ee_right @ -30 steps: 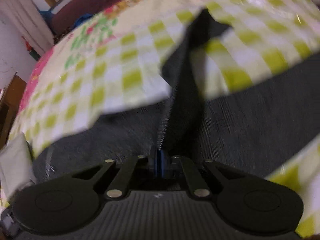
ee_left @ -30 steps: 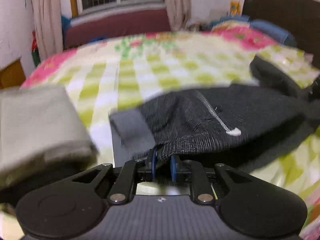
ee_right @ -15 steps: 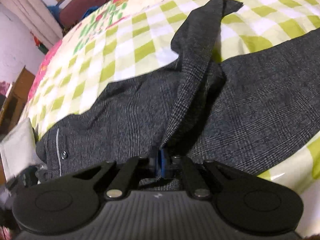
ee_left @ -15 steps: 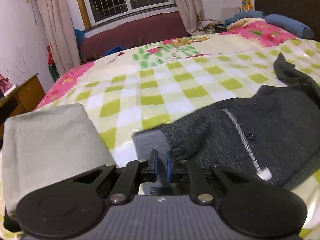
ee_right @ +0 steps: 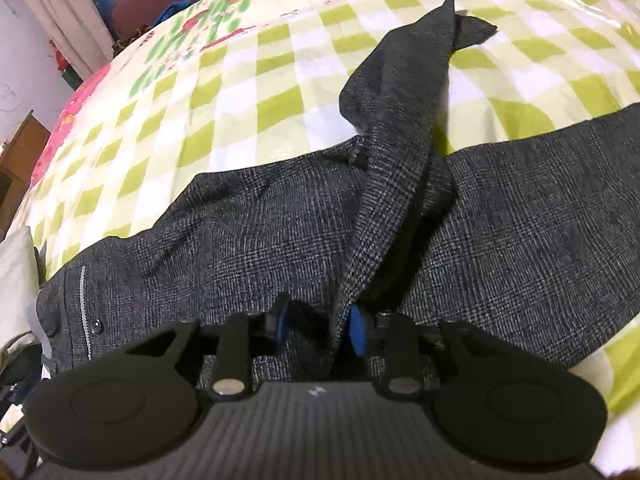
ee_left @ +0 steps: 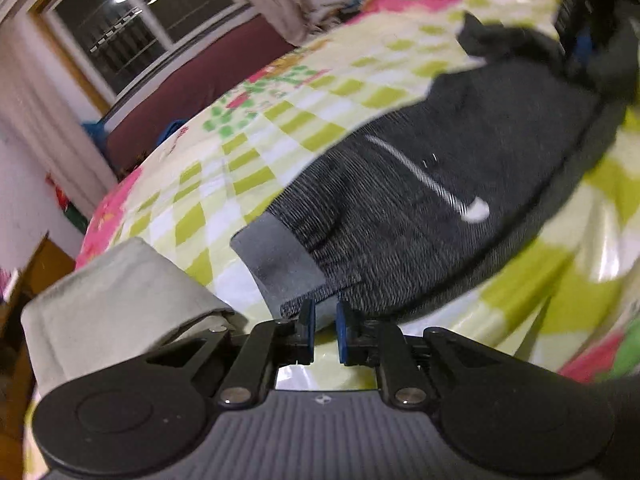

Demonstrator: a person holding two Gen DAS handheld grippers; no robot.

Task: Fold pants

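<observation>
Dark grey checked pants (ee_right: 280,232) lie across a green-and-white checked bedspread (ee_right: 240,68). One leg (ee_right: 404,92) is bunched and runs up the bed away from me. My right gripper (ee_right: 318,322) is open, its jaws spread, with a fold of the pants standing between them. In the left wrist view the waistband end (ee_left: 288,264) with a white stripe (ee_left: 424,176) lies just ahead of my left gripper (ee_left: 323,314), which is open a little with the waistband edge at its tips. The right gripper shows at the far top right (ee_left: 584,40).
A folded beige cloth (ee_left: 116,300) lies to the left of the waistband, also at the left edge of the right wrist view (ee_right: 16,280). A window (ee_left: 132,28), curtains and a maroon bed edge (ee_left: 192,92) are behind. A wooden cabinet (ee_left: 44,268) stands left.
Both grippers have let go: the right jaws, shut on the pants before, now stand wide apart, and the left jaws have parted slightly. The pants have dropped flat onto the bed.
</observation>
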